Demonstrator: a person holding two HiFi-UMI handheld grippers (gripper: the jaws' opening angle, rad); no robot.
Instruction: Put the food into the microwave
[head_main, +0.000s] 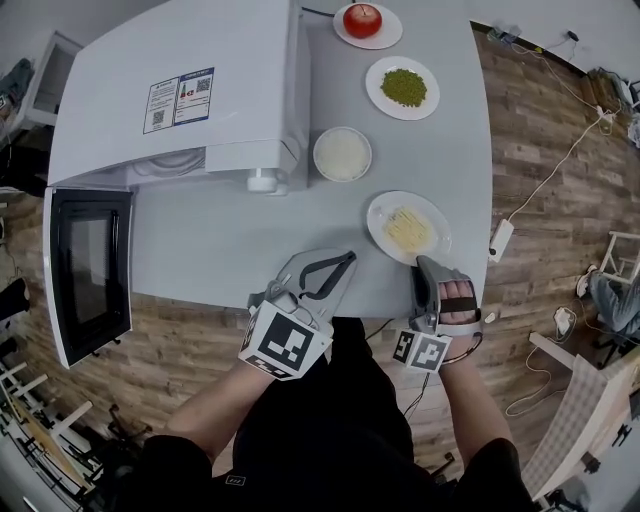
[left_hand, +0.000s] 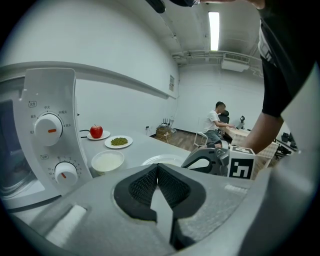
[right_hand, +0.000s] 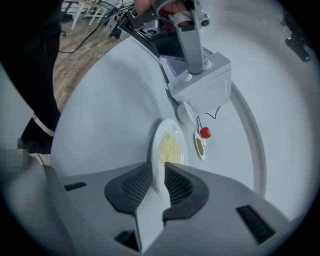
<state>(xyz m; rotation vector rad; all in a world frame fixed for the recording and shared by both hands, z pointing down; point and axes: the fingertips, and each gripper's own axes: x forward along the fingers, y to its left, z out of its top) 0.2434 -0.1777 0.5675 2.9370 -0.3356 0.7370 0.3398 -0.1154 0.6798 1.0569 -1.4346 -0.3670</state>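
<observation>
Shredded pale-yellow food (head_main: 406, 229) lies on a round white plate (head_main: 377, 222) near the front edge of the grey round table (head_main: 230, 240), well to the right of the white microwave (head_main: 180, 90). The right gripper (head_main: 420, 262) meets the plate's near rim. The left gripper (head_main: 340, 268) hovers over the table edge beside it, apart from the plate.

In the right gripper view, the plate's rim (right_hand: 156, 150) stands between the two dark pads, which are clamped on it, with the food (right_hand: 170, 147) just beyond the tips. The head view hides that contact under the gripper's body.

The left gripper view shows its jaws pressed together with nothing between them, and the microwave's panel with two white knobs (left_hand: 48, 129). Only the head view shows the microwave's black-windowed door (head_main: 88, 270) swung open.
</observation>
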